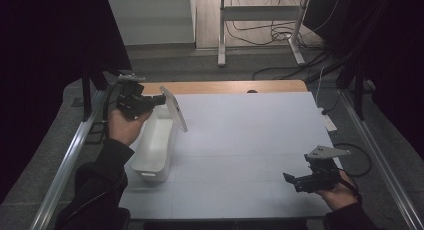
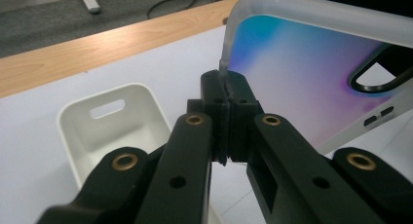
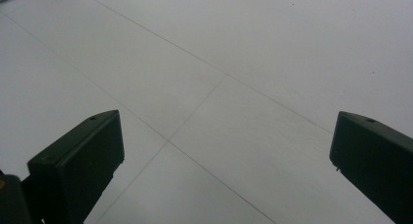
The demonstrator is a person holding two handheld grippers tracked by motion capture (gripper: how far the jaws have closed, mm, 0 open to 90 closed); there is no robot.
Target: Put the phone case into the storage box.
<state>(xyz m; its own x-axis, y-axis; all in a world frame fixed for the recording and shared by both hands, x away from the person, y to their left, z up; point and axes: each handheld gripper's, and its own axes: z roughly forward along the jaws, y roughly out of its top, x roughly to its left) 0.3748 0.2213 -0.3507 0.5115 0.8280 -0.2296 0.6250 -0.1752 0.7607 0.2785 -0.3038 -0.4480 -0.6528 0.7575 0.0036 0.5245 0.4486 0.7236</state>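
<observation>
Gripper on the left, held above the far end of the white bin, is clamped on the thin edge of a phone case; the left gripper view shows the jaws pinched together on the clear rim, the case's iridescent back standing up and to the right. From above, the case's long axis slopes from its upper far end down toward the near right, hanging just beside the bin's right wall and above the white worktop. Lowering it inside likely means shifting left over the bin's opening. Right gripper, jaws apart and empty, hovers well apart over the near right corner
</observation>
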